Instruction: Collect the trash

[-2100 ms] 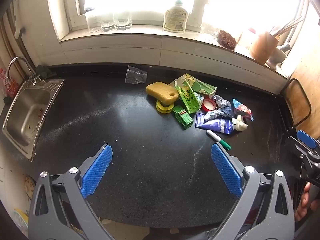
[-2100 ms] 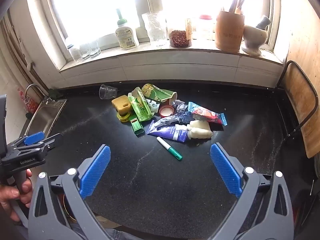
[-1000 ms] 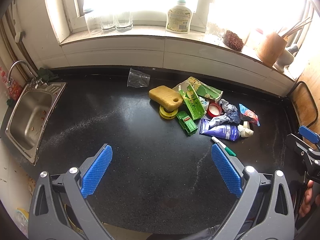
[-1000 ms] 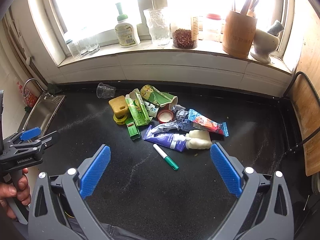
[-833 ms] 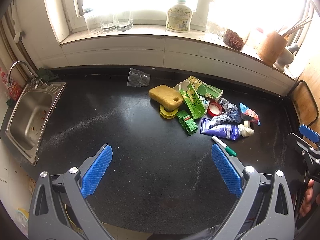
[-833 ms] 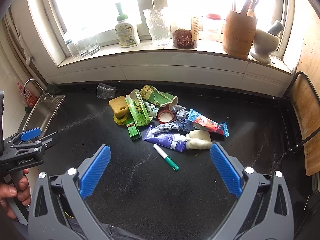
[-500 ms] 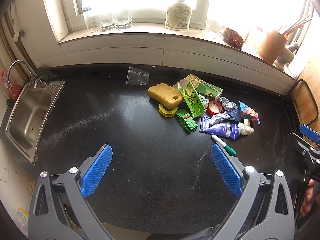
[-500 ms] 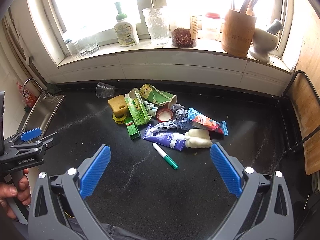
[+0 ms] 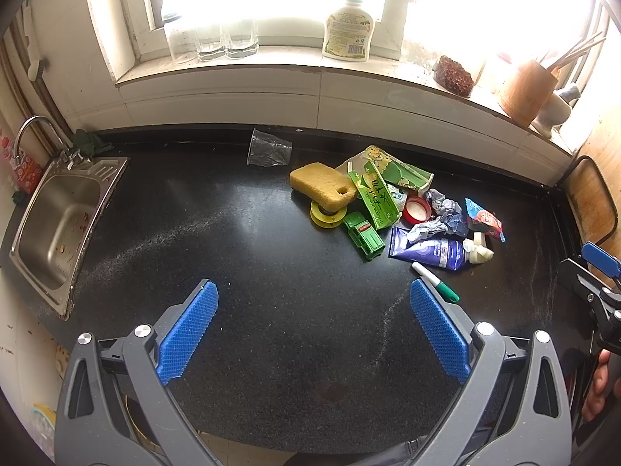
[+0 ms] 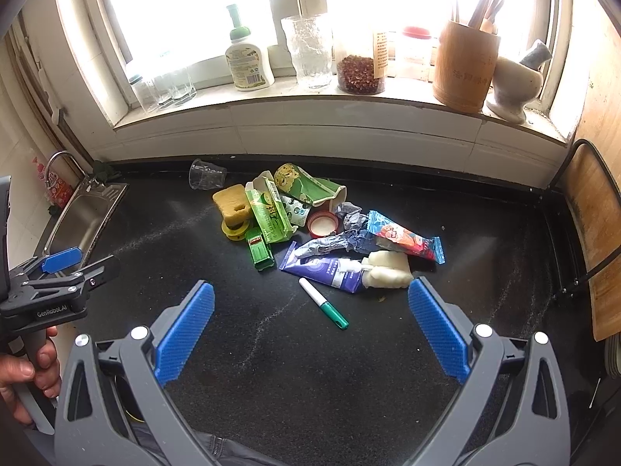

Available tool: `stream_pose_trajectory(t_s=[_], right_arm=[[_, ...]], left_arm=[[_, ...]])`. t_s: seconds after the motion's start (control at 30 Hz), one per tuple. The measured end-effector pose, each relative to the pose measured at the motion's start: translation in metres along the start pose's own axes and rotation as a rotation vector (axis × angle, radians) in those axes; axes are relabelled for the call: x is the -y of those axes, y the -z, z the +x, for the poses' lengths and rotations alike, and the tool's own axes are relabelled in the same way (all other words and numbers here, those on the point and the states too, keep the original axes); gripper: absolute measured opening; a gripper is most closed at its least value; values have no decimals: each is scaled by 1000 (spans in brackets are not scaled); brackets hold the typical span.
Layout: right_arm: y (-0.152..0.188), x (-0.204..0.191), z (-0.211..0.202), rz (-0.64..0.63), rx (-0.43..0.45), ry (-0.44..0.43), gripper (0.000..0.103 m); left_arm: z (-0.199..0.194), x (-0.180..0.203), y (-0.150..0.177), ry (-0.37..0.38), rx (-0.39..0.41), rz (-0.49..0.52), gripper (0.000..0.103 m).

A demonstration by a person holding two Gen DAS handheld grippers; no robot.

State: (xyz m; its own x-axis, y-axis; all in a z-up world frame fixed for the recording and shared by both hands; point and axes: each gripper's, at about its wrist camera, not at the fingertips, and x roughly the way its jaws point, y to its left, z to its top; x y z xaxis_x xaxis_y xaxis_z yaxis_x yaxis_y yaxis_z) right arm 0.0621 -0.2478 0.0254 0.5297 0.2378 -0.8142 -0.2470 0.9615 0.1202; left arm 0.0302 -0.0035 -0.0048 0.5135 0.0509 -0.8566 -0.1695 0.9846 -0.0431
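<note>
Both grippers hang above the black countertop (image 10: 485,256) with fingers spread wide, empty: the left gripper (image 9: 314,326) and the right gripper (image 10: 310,324). The trash pile (image 10: 310,225) lies ahead near the back wall; a green marker (image 10: 323,308) lies nearest.

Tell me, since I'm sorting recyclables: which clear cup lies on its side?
The plastic cup on the counter beside the sponge; the windowsill glasses stand upright.
</note>
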Motion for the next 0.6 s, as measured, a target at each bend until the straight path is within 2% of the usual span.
stream_pose_trajectory(t_s=[0.6], right_arm=[[-3,-1,-1,4,-6,0,97]], left_arm=[[2,2,0,2,-6,1,96]])
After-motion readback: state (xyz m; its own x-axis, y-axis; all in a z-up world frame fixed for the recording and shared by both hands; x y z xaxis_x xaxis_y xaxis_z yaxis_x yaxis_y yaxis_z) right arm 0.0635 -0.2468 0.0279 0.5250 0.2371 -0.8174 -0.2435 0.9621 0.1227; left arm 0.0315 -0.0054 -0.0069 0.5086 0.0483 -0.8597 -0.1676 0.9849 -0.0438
